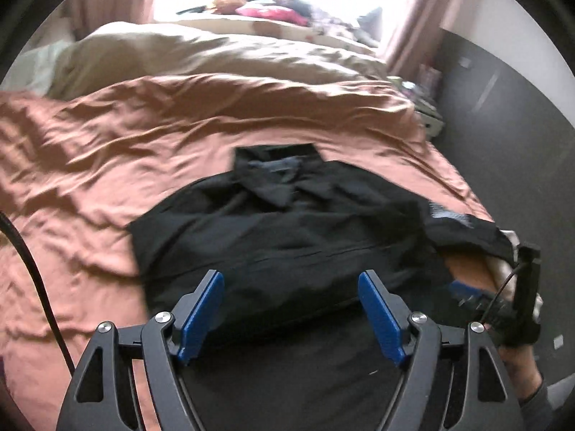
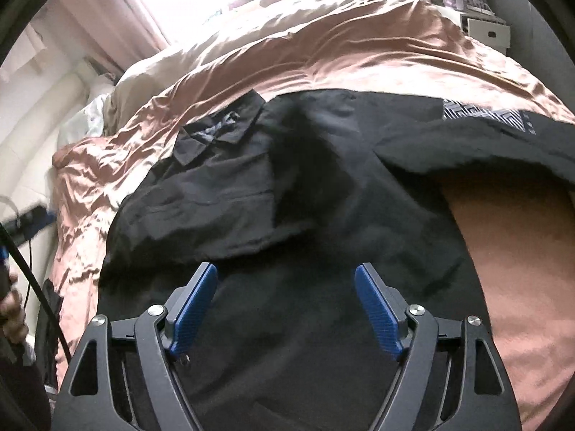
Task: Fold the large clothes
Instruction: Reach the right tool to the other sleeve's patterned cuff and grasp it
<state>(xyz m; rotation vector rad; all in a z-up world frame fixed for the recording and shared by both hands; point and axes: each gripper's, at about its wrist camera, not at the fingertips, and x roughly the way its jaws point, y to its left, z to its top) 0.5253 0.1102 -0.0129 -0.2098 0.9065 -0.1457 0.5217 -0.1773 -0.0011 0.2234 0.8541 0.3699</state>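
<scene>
Shirt (image 1: pixel 287 230) first: black, collared, it lies spread on the bed (image 1: pixel 143 133), directly ahead of both sets of jaws, collar at the far end. We judge it is laid flat so the sides can be turned in; one side panel already lies folded over the body, and the patterned sleeve (image 2: pixel 481 115) beyond the right jaws is still out. Our left gripper (image 1: pixel 291 305) stands wide with nothing between its blue pads, cloth just beneath. Our right gripper (image 2: pixel 285 305) is likewise wide and empty above the shirt's lower half. We see no container holding anything.
</scene>
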